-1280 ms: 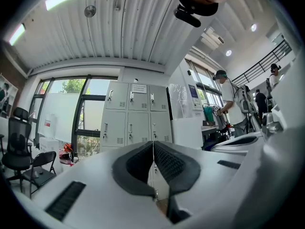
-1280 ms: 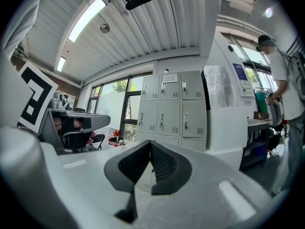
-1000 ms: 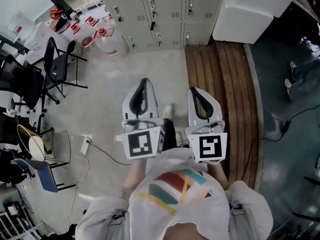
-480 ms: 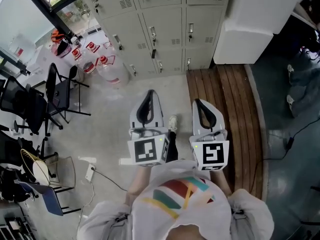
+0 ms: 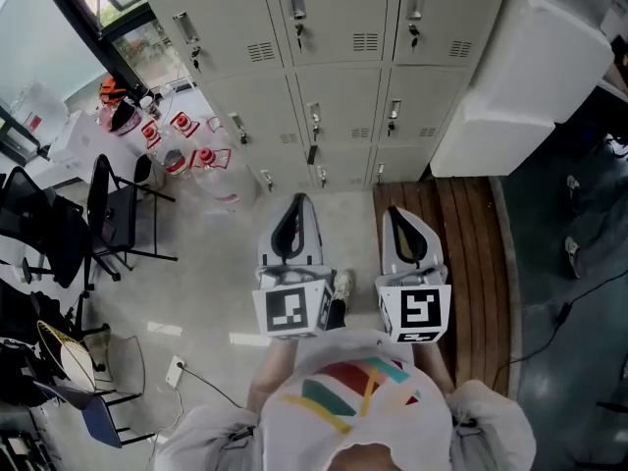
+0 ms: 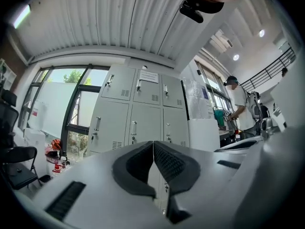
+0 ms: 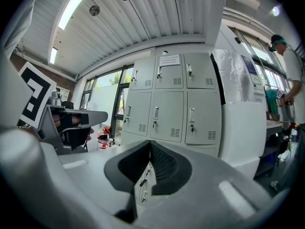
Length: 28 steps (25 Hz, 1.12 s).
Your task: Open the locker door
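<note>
Head view: left gripper (image 5: 298, 202) and right gripper (image 5: 397, 214) side by side, both pointed at the grey locker bank (image 5: 339, 57) across the top of the frame, every door closed. Between the tips and the lockers, a strip of pale floor (image 5: 245, 263). At the lockers' foot on the left, water jugs (image 5: 211, 170) with red labels, then a black folding chair (image 5: 113, 209). On the right, a wooden platform (image 5: 471, 253) and a big white block (image 5: 520, 86) hard against the bank's end.

Left gripper view: jaws pressed together with nothing between them, aimed at the lockers straight ahead. Window (image 6: 57, 104) to the left, white block to the right, a person (image 6: 237, 106) in a cap beyond it.

Right gripper view: jaws likewise closed and empty, lined up on the lower doors, the white block just right of the bank, the same person at the far right edge.

Against a second ago in the head view: lockers nearer and lower in the frame, another row of doors in sight, less floor ahead of the tips, both grippers shut as before
</note>
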Available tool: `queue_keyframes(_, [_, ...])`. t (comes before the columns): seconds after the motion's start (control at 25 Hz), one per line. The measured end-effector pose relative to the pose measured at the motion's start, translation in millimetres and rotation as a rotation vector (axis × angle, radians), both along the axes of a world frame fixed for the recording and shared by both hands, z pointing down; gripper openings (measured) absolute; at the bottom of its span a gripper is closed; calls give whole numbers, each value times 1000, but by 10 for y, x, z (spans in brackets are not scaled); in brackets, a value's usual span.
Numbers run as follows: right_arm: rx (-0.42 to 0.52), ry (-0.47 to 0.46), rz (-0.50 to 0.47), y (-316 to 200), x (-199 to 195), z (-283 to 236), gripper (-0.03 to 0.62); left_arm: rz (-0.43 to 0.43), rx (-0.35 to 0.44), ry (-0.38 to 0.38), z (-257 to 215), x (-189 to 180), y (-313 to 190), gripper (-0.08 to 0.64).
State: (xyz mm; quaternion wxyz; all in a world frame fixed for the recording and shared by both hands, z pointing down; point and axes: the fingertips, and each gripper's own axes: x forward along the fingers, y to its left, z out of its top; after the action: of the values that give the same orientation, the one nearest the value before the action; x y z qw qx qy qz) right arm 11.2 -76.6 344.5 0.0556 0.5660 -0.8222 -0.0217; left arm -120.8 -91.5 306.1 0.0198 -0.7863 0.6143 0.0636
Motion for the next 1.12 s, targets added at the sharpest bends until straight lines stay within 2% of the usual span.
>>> queue_keyframes(0.24, [41,-5,-49,-930,-317,-197,5,-15,22,12,-141,-249,-931,15])
queue_keyframes(0.44, [62,-8,-62,-1467,-397,-302,5,-29,3,4,-191,-340,-1522,15])
queue_keyframes(0.76, [31,-44,-118,-1916,-356,-211,5,-85,-55,0,-35,-302,-1935,15])
queue_keyframes(0.96, [14,-54,-163,-2153,-271,-214,5,-126,-22,7,-194,-246,-2160,15])
queue_keyframes(1.12, [42,-51,-179,-2308,-181,-291,5,-134,3,15,-271,-155,-2322,15])
